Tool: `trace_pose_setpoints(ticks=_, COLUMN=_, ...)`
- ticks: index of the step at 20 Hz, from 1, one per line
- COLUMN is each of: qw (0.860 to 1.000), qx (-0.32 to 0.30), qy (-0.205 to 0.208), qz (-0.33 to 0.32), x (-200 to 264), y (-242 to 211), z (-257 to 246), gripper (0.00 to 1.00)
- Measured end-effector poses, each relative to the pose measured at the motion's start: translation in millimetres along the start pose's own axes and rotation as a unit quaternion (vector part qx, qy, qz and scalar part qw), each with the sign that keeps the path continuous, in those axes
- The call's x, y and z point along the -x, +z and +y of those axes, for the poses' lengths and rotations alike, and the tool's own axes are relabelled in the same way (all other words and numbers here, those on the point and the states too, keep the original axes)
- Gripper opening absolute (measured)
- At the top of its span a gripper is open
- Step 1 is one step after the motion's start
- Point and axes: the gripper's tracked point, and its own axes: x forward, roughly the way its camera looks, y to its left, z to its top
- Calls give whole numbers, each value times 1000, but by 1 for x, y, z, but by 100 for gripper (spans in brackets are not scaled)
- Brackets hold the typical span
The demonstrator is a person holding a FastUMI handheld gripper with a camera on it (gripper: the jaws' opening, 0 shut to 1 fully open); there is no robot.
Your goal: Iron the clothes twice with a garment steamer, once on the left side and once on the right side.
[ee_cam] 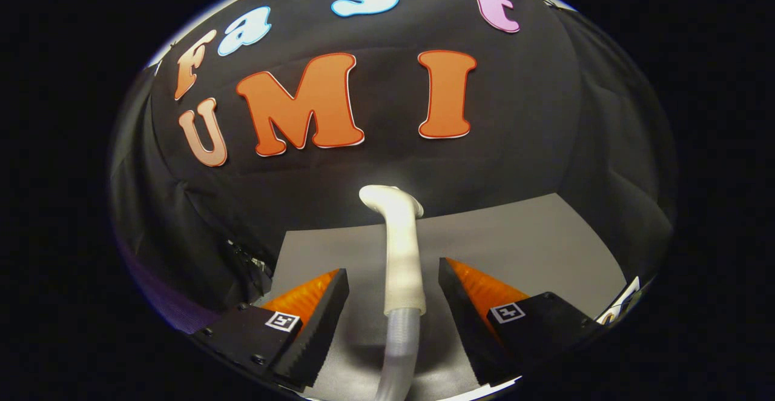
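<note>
Gripper wide open, fingers either side of steamer handle w/o touching. Steamer stands upright mid-surface, head bent at top toward the back edge, hose trailing down between the fingers. Risks, imo: uneven close could knock the handle sideways and tip it; smooth handle may twist in grip; hose drag could pull it off-line.

The gap between the spread fingers of the hand-held gripper is occupied by the white steamer handle and its ribbed hose. Bare grey surface is seen either side, closed off beyond by the black cloth wall.
</note>
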Motion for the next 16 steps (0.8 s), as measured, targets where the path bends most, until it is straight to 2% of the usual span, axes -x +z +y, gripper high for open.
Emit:
trace_pose_setpoints(ticks=4, qw=999, qx=-13, qy=-5, qz=39, x=-25, y=-15, z=-7, gripper=99)
trace_pose_setpoints(ticks=6, qw=997, qx=-23, qy=6, qz=68, x=-36, y=-25, z=-1, gripper=86)
trace_pose_setpoints(ticks=11, qw=994, qx=-37, qy=-7, qz=99, x=-39, y=-38, z=-12, gripper=53)
trace_pose_setpoints(ticks=16, qw=997, qx=-38, qy=-3, qz=63, x=-26, y=-28, z=-8, gripper=48)
